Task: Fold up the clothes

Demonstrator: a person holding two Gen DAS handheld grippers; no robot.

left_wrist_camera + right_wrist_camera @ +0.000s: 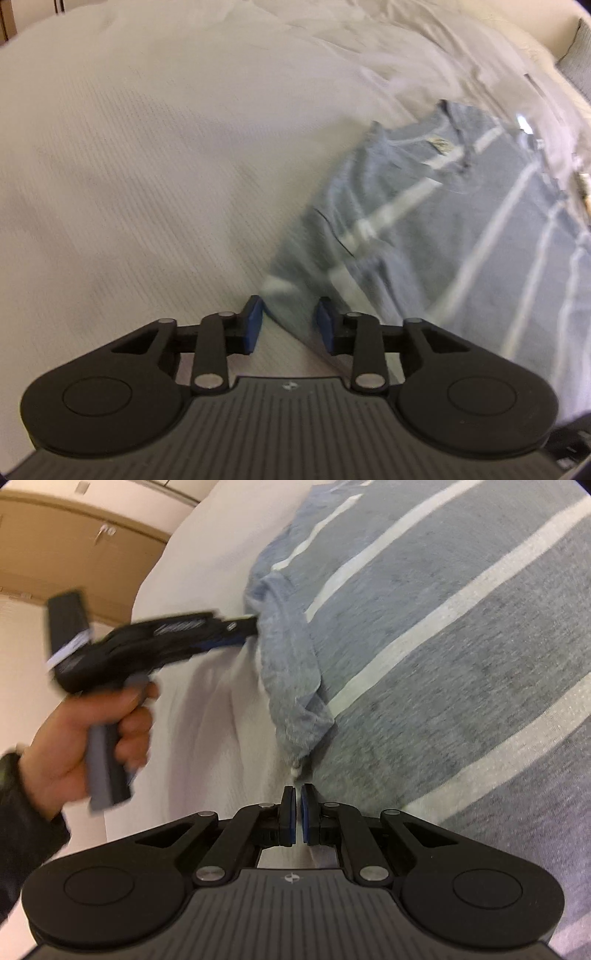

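The blue-gray striped shirt [443,221] lies wrinkled at the frame's right. The white bedspread [147,166] fills the left. The left gripper [289,320] gapes wide at the shirt's corner; the right gripper [297,814] is pinched almost closed, holding nothing.

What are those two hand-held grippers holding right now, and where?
The left hand-held gripper is open around the striped grey shirt's corner, not clamped. The right hand-held gripper is nearly shut; no cloth shows between its pads.

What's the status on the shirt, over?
Left gripper open, straddling the shirt corner. Right gripper shut, nothing between its fingers. Striped shirt lies on the bed. Nothing in the way.
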